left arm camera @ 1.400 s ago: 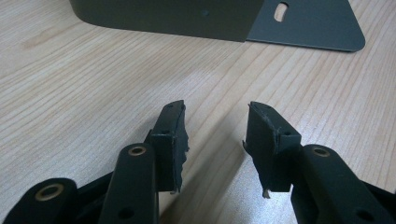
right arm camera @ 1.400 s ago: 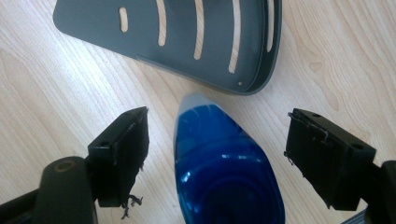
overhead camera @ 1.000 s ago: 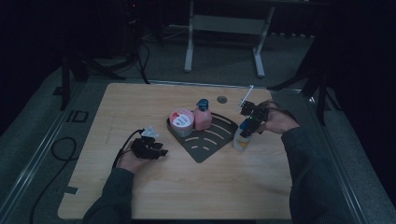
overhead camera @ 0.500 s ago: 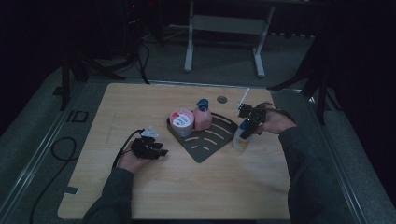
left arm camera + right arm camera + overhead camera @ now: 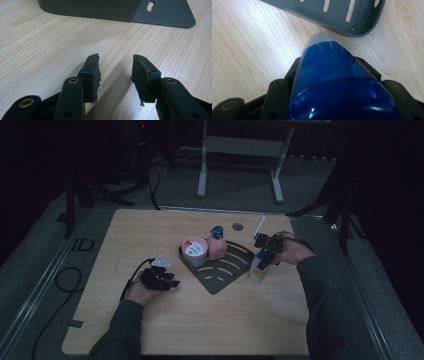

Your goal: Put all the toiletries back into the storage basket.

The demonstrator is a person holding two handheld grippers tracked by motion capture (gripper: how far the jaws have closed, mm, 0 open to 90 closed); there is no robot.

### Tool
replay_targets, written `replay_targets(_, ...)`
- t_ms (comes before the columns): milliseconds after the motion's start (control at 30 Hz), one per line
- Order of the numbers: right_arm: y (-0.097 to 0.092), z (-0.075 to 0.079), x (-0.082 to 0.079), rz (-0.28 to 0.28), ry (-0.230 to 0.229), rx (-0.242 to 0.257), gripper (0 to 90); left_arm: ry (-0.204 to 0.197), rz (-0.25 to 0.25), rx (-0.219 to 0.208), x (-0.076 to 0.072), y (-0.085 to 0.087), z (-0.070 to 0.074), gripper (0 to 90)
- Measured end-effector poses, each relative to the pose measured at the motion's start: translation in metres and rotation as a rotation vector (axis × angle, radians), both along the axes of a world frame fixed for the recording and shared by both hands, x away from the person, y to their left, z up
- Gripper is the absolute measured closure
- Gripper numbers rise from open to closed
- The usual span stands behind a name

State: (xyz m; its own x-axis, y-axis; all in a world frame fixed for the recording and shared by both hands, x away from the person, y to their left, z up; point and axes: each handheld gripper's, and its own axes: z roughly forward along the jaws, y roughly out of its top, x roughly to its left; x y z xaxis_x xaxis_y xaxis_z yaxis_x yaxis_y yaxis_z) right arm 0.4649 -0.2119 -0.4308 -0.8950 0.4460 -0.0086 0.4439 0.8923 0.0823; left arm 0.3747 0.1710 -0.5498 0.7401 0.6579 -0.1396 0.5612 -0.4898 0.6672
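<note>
Dark room around our pale wooden desk (image 5: 200,320). Our right tongs (image 5: 263,256) have just been closing around the blue-capped bottle (image 5: 258,270) beside the grey tray (image 5: 220,282); left tongs (image 5: 115,72) half open, empty.

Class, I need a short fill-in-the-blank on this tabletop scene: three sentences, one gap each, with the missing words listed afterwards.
1. The right gripper reaches down over a bottle whose cap is coloured ____.
2. On the dark tray stand a red-and-white lidded tub and a ____ pump bottle.
3. Between the pads of the left gripper lies only the bare ____ table.

Missing words: blue; pink; wooden
</note>
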Motion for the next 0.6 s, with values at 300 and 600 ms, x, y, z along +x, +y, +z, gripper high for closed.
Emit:
replay_targets(300,0.0002,-0.0014,0.0003,0.002,0.005,-0.012,47.2,0.000,-0.001,0.002,0.0000,0.0001,0.0001,57.3)
replay_targets(600,-0.0006,-0.0009,-0.0021,0.031,0.019,-0.016,53.4,-0.001,0.000,-0.002,0.0002,0.0001,-0.0001,57.3)
